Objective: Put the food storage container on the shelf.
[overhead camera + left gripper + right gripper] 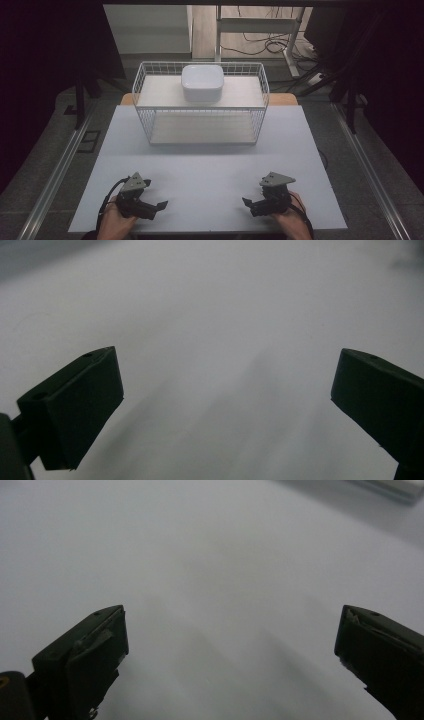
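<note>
A white rounded-square bowl (pixel 202 82) rests on the upper shelf of a white wire rack (pixel 150 125) at the back middle of the pale table (pixel 210 165). My left gripper (pixel 156 207) lies low near the table's front edge at the left, pointing right, jaws wide apart and empty. In the left gripper view the left gripper (pixel 225 357) has bare table between its jaws. My right gripper (pixel 249 206) is near the front edge at the right, pointing left, open and empty. In the right gripper view the right gripper (pixel 232 612) also has bare tabletop between its jaws.
The rack has a lower shelf (pixel 202 131) with nothing on it. A wide stretch of table lies between the grippers and the rack. Metal rails (pixel 55 175) run along both sides of the table. Cables (pixel 265 45) and a desk frame lie on the floor behind.
</note>
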Motion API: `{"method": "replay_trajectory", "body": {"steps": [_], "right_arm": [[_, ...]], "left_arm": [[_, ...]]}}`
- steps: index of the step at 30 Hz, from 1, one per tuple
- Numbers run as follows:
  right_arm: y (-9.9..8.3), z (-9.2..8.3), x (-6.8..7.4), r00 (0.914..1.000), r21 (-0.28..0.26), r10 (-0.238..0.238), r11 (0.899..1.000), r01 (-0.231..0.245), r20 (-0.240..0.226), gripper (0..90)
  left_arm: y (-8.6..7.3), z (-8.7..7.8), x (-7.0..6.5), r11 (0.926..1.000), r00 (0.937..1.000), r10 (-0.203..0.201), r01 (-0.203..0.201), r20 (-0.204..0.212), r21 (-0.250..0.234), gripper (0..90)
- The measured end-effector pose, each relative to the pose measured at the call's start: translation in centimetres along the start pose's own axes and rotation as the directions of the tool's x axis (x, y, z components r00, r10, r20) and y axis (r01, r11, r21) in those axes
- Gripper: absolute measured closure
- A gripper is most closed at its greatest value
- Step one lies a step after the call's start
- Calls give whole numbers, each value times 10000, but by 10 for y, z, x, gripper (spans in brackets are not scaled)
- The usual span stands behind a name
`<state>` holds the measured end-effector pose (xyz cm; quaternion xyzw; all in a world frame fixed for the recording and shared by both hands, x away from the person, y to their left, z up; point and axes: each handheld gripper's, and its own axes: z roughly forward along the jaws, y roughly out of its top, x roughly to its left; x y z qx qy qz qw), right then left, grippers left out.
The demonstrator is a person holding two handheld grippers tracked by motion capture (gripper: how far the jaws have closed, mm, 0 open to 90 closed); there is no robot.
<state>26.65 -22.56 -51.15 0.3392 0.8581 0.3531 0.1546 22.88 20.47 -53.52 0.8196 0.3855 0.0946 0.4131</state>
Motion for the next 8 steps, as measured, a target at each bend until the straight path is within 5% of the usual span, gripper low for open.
{"method": "replay_trajectory", "body": {"steps": [8], "right_arm": [[-7,3,-6,9993,539,270,9981,-283,257,7]], "left_arm": [[-3,4,3,9990,9998,-207,208,-21,408,0]]}}
